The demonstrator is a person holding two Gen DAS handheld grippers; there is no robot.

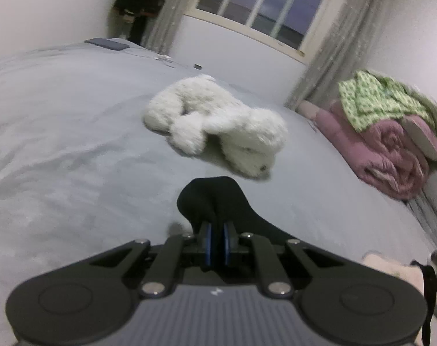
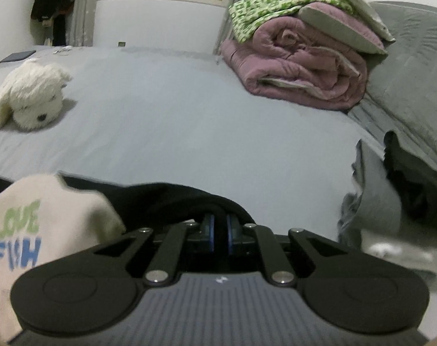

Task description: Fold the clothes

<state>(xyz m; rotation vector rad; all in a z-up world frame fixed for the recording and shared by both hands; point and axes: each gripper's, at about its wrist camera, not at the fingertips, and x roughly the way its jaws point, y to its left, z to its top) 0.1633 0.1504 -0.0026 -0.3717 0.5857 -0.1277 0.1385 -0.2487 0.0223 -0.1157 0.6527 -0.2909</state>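
The left tool (image 1: 215, 227) is pinched nearly closed on a fold of the black garment (image 1: 209, 199), which bunches up just ahead of its fingertips above the grey bed (image 1: 74, 144). The right tool (image 2: 220, 225) is likewise clamped narrow on the black garment (image 2: 166, 199), whose edge stretches away to the left, beside cream cloth printed "LOVE FISH" (image 2: 31, 225). A white plush dog (image 1: 215, 124) lies mid-bed beyond; a pink quilt (image 2: 299, 69) sits at the far right edge.
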